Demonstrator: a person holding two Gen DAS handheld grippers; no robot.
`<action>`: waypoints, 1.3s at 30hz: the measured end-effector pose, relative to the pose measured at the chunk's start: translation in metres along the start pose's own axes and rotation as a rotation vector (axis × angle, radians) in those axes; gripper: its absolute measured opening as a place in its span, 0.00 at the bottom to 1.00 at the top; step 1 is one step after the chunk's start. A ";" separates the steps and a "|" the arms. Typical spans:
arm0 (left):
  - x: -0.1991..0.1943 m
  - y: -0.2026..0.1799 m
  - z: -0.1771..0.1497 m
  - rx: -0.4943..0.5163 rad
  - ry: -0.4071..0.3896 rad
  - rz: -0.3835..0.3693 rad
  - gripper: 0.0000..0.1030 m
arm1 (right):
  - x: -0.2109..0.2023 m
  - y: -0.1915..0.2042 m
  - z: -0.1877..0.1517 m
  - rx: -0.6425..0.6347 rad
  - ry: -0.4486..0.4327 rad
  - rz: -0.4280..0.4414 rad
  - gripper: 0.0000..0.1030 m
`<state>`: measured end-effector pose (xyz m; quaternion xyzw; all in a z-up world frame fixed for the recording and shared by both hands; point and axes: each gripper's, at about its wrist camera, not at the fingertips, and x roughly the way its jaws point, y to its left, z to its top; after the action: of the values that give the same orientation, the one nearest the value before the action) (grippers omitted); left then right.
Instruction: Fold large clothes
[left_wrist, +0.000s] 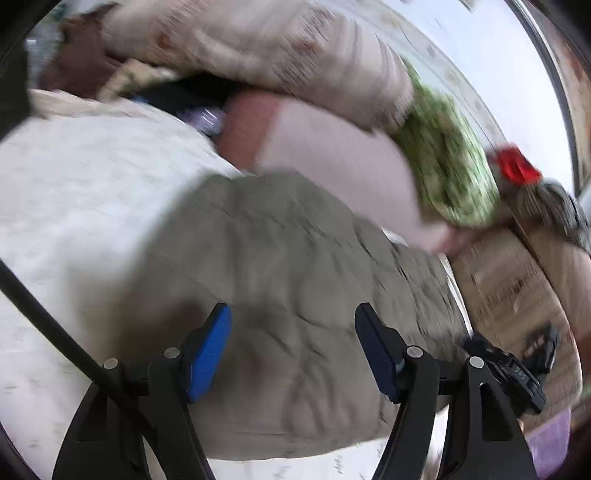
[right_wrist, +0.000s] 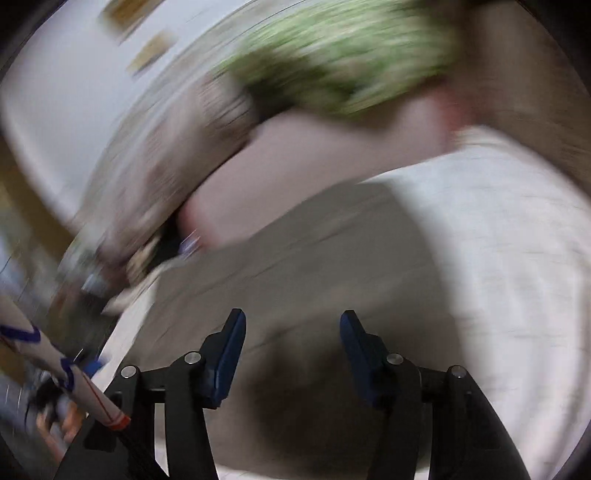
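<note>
A grey-olive garment (left_wrist: 295, 295) lies folded and wrinkled on a white bedsheet (left_wrist: 74, 192). My left gripper (left_wrist: 293, 314) is open and empty just above it, blue pads apart. In the right wrist view the same garment (right_wrist: 314, 258) shows as a flat grey shape on the white sheet (right_wrist: 498, 258), much blurred. My right gripper (right_wrist: 293, 319) is open and empty above its near edge.
Beyond the garment lie a pink pillow (left_wrist: 332, 155), a green patterned pillow (left_wrist: 447, 166) and a bundled beige quilt (left_wrist: 258, 44). A red object (left_wrist: 517, 166) and wooden floor (left_wrist: 517, 288) are at the right. Both views are motion-blurred.
</note>
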<state>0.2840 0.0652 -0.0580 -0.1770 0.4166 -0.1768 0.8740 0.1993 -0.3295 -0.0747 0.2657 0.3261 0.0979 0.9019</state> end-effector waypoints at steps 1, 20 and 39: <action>0.013 -0.003 -0.006 0.006 0.028 -0.004 0.66 | 0.016 0.014 -0.006 -0.028 0.052 0.064 0.56; 0.024 0.082 0.010 -0.121 -0.032 0.465 0.64 | 0.005 -0.055 0.015 0.130 -0.050 -0.175 0.43; -0.143 -0.061 -0.051 0.199 -0.636 0.717 0.95 | -0.026 0.069 -0.044 -0.237 -0.128 -0.411 0.72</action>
<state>0.1492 0.0687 0.0346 0.0168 0.1450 0.1594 0.9764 0.1511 -0.2625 -0.0517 0.0917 0.3015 -0.0669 0.9467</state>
